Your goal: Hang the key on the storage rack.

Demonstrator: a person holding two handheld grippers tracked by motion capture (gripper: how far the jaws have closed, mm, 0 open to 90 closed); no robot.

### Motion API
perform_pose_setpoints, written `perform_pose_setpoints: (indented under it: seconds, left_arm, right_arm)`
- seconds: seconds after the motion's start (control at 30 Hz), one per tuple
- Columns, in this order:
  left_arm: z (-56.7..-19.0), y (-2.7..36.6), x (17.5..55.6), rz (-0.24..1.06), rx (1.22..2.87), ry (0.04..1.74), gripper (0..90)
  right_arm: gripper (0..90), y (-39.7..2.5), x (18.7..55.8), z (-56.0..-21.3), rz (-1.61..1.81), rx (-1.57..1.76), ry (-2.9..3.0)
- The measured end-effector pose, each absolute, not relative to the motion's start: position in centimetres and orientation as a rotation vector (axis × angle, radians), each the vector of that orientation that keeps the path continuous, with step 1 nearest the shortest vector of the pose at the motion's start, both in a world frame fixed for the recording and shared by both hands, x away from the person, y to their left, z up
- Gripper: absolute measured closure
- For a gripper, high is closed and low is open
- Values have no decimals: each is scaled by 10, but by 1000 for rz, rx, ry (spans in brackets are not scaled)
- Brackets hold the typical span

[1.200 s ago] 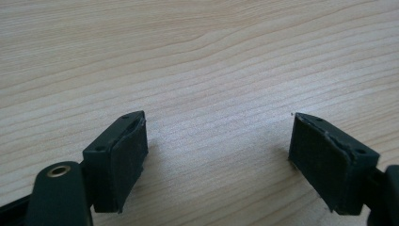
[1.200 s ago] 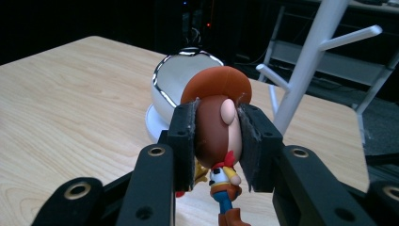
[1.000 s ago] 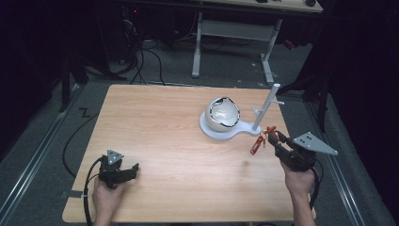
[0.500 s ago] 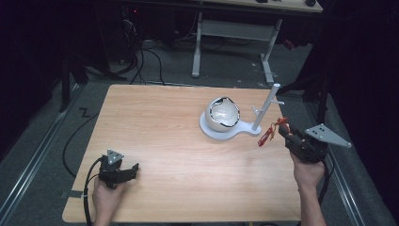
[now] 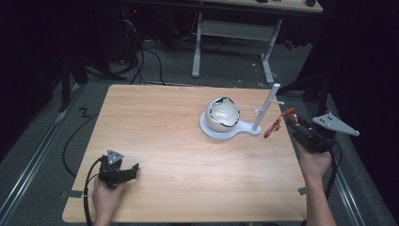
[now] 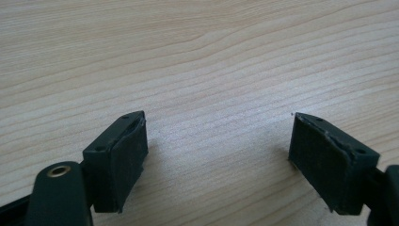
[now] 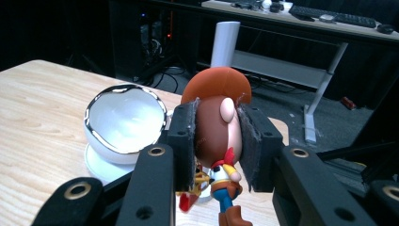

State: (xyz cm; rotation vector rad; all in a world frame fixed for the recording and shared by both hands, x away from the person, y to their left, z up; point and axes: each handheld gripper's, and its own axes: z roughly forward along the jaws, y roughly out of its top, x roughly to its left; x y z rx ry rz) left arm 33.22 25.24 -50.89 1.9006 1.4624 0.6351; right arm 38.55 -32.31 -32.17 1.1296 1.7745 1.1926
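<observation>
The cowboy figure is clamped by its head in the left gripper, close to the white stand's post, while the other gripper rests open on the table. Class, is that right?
Not quite: the right gripper clamps the cowboy figure, as the right gripper view shows. The left gripper rests open on the table; the white stand is close.

My left gripper (image 5: 134,168), at the lower left of the high view, is black with a small grey three-cornered plate and a black cable looping off it. My right gripper (image 5: 294,121), mid right, carries a larger grey plate. Brass-ringed screw holes dot its black jaw arms.
</observation>
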Motion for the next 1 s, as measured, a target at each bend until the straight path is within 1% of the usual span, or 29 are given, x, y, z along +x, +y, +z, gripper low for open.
perform_pose_setpoints:
  seconds: [0.4, 1.0]
  left_arm:
    - [-509, 252, 332, 635, 1901, 1462, 204]
    - [-509, 252, 332, 635, 1901, 1462, 204]
  right_arm:
    - [688, -330, 405, -308, 1183, 1167, 1745]
    - [688, -328, 434, -301, 1159, 1223, 1754]
